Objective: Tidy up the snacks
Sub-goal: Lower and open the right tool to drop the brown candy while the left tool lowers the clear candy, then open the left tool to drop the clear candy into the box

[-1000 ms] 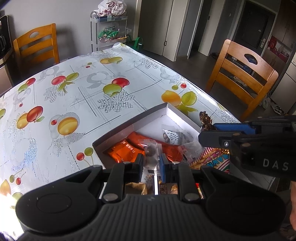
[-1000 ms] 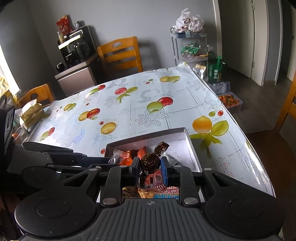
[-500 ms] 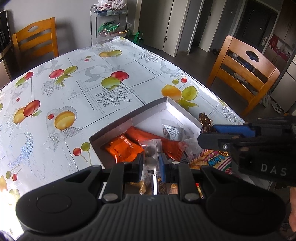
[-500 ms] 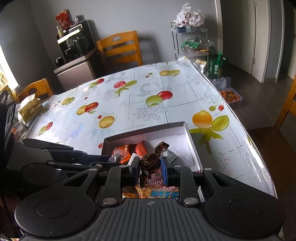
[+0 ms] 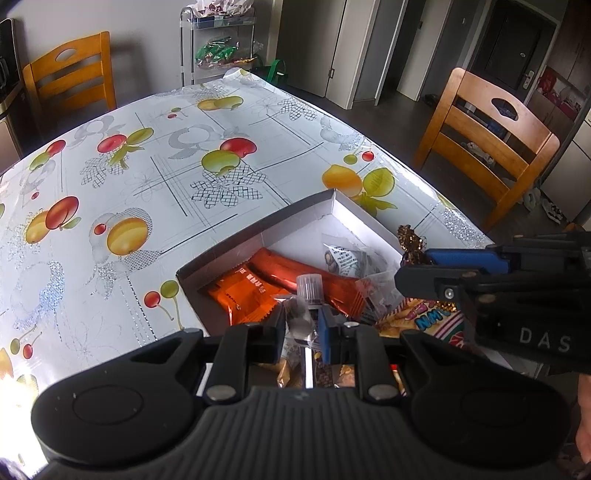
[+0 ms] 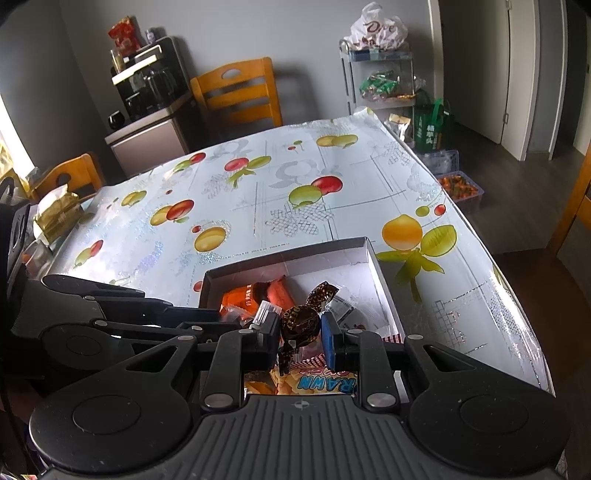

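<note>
1. I see the brown-wrapped candy (image 6: pixel 300 320) at lower centre of the right view, above the white box (image 6: pixel 384 284).
2. My right gripper (image 6: pixel 300 332) is clenched on it.
3. My left gripper (image 5: pixel 302 325) pinches a clear-wrapped snack (image 5: pixel 301 317).
4. Orange packets (image 5: pixel 251 295) lie in the box on the fruit-print tablecloth (image 5: pixel 147 177).

Not much you can actually read here. The right gripper's body (image 5: pixel 532 295) has "DAS" in pale letters on its side. A snack bag (image 6: pixel 317 384) in the box says "RAWN" upside down in blue. The white bag (image 6: pixel 376 27) on the shelf cart shows "D" something, the rest too blurry.
</note>
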`<state>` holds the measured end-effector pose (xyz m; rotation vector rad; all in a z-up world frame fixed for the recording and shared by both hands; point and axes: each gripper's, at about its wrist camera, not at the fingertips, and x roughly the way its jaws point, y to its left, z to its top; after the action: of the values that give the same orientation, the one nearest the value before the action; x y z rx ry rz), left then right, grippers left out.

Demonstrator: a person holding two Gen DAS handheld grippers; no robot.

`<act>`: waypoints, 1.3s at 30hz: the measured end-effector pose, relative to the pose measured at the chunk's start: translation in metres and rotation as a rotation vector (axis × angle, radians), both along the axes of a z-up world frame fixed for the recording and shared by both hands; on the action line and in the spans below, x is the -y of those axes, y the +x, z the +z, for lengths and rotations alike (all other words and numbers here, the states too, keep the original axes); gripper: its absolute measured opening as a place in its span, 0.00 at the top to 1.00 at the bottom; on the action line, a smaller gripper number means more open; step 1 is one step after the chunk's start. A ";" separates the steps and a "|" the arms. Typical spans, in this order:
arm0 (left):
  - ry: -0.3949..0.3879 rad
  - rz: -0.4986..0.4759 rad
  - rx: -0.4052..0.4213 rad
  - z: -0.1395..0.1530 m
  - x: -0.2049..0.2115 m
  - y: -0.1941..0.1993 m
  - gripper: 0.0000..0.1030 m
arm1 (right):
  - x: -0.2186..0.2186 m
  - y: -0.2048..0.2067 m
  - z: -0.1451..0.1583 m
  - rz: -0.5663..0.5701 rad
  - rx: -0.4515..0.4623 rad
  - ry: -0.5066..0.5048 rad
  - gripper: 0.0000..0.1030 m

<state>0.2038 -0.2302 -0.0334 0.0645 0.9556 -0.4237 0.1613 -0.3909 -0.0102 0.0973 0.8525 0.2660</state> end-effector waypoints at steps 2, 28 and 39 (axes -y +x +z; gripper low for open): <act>0.001 0.001 0.001 0.000 0.000 0.000 0.85 | 0.000 0.000 0.000 -0.001 -0.001 0.000 0.75; 0.009 -0.008 0.001 0.004 0.003 -0.004 0.81 | 0.003 -0.003 0.003 -0.014 0.010 0.007 0.60; 0.008 0.012 0.025 0.010 0.000 -0.009 0.60 | 0.008 -0.009 0.007 -0.029 0.026 0.017 0.52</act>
<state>0.1950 -0.2306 -0.0234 0.0711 0.9331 -0.4077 0.1522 -0.3987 -0.0035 0.1219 0.8225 0.2467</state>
